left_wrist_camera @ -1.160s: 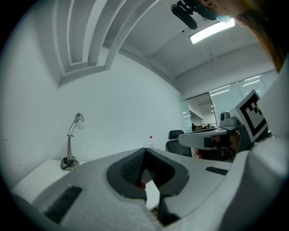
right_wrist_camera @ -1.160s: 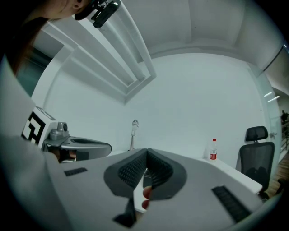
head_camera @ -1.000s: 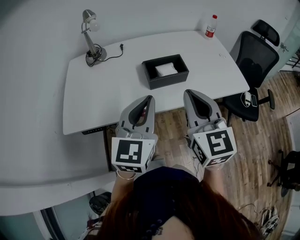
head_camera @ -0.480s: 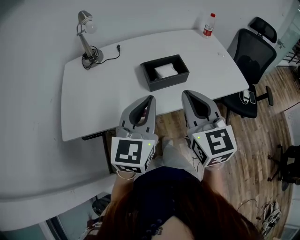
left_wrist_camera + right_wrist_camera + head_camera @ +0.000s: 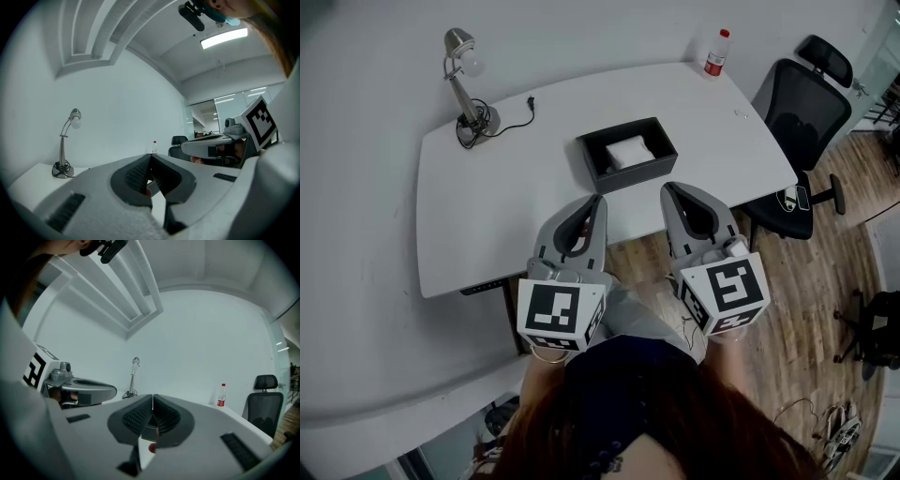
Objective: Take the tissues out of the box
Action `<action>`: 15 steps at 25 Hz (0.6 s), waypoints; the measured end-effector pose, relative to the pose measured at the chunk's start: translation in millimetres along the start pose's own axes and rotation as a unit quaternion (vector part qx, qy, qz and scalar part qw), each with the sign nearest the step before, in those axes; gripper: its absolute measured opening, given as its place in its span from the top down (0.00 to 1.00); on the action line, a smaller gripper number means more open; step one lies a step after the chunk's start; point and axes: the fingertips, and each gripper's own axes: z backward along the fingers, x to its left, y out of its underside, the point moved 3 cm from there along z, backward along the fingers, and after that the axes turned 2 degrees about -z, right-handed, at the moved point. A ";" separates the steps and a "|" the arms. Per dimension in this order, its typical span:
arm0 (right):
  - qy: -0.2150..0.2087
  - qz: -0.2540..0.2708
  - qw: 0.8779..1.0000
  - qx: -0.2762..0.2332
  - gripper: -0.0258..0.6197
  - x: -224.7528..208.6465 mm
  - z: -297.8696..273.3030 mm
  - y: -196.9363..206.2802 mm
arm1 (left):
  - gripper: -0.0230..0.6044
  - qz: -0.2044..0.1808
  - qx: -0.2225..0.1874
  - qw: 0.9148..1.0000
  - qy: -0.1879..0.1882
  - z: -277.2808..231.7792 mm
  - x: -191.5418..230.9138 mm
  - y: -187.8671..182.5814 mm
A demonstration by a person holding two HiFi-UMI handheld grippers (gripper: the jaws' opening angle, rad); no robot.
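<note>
A black open box [image 5: 605, 173] stands in the middle of the white table [image 5: 506, 206], with white tissues [image 5: 627, 151] inside it. Both grippers are held level, side by side, in front of the table's near edge. They point toward the box and touch nothing. My left gripper [image 5: 600, 198] [image 5: 151, 155] has its jaws closed tip to tip and empty. My right gripper [image 5: 667, 187] [image 5: 153, 395] is shut too, with nothing in it. In the head view both tips fall just short of the box's near wall.
A silver desk lamp [image 5: 457, 82] with its cord stands at the table's far left corner. A bottle with a red cap [image 5: 715, 52] is at the far right corner. A black office chair [image 5: 806, 112] is at the table's right end, on the wooden floor [image 5: 825, 281].
The person has stepped closer to the table, so the table and box sit nearer in the head view. Both grippers have moved forward together and stay shut.
</note>
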 end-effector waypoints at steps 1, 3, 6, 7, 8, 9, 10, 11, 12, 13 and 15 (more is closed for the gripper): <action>0.000 -0.001 1.000 0.002 0.93 -1.4 -3.3 0.9 | 0.93 -0.001 0.000 1.000 0.000 -3.0 2.1 0.0; -0.002 -0.001 1.000 0.004 0.93 -3.4 -10.4 1.6 | 0.93 -0.002 0.001 1.000 0.001 -9.0 6.2 0.7; -0.003 -0.002 1.000 0.010 0.93 -6.3 -22.1 3.6 | 0.93 -0.001 0.004 1.000 0.003 -18.2 14.1 2.8; -0.004 -0.001 1.000 0.012 0.93 -7.1 -26.2 3.6 | 0.93 -0.001 0.005 1.000 0.004 -21.6 16.9 3.2; -0.006 0.000 1.000 0.013 0.93 -7.8 -30.4 3.4 | 0.93 0.000 0.006 1.000 0.005 -24.9 19.8 3.5; -0.007 0.002 1.000 0.015 0.92 -8.6 -34.6 3.4 | 0.93 0.000 0.006 1.000 0.005 -28.1 22.6 3.7; -0.008 0.002 1.000 0.018 0.92 -9.6 -38.9 4.1 | 0.93 -0.001 0.006 1.000 0.006 -31.3 25.5 3.8; -0.008 0.002 1.000 0.021 0.92 -10.7 -43.4 5.2 | 0.93 -0.002 0.007 1.000 0.007 -34.5 28.3 4.0; -0.008 0.002 1.000 0.024 0.91 -11.9 -47.9 6.2 | 0.93 -0.003 0.008 1.000 0.008 -37.7 31.2 4.2; -0.009 0.002 1.000 0.028 0.91 -13.1 -52.3 6.9 | 0.93 -0.003 0.009 1.000 0.008 -40.9 34.3 4.5; -0.012 0.003 0.999 0.035 0.90 -15.1 -61.2 7.9 | 0.93 -0.003 0.011 1.000 0.009 -47.3 40.4 5.0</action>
